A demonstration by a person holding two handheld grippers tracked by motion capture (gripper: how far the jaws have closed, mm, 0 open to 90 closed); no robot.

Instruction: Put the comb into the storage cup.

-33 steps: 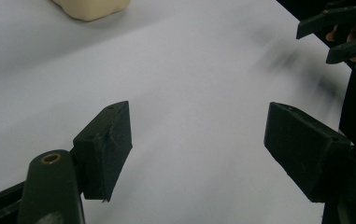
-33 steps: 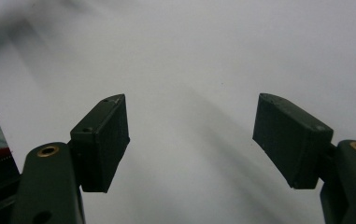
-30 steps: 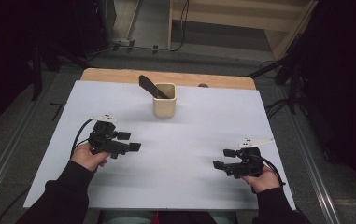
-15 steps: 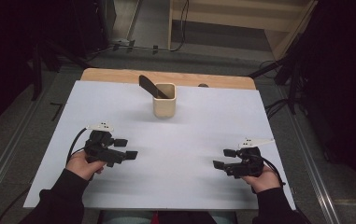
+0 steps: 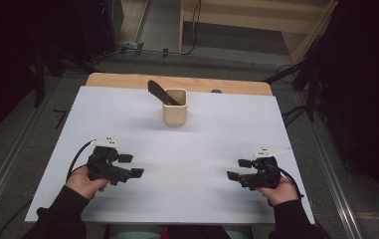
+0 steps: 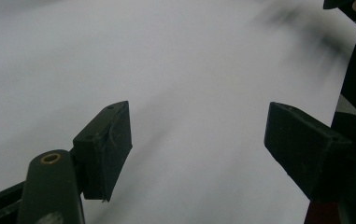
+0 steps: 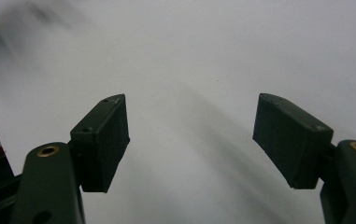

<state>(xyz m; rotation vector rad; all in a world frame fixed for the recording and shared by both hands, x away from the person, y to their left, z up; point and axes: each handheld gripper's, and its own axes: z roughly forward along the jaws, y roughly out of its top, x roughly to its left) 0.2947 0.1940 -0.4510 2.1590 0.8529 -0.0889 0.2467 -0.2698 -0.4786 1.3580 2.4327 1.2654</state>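
A beige square cup (image 5: pixel 175 106) stands at the back middle of the white table (image 5: pixel 217 134), and a black flat tool (image 5: pixel 161 92) leans out of it to the left. My left gripper (image 5: pixel 131 166) rests low over the front left of the table, open, with nothing between its jaws. In the left gripper view its jaws (image 6: pixel 196 149) stand wide apart over bare white surface. At the front right, my right gripper (image 5: pixel 238 169) is open too and points left. The right gripper view has the same wide gap (image 7: pixel 192 140) above bare table.
A wooden strip (image 5: pixel 127 79) runs along the table's far edge. Dark floor, cables and stand legs surround the table. A wooden shelf unit (image 5: pixel 256 20) stands beyond it. The person's dark sleeves enter from the bottom edge.
My left gripper has drawn back toward the front edge and slightly right. The right gripper has stayed where it was.
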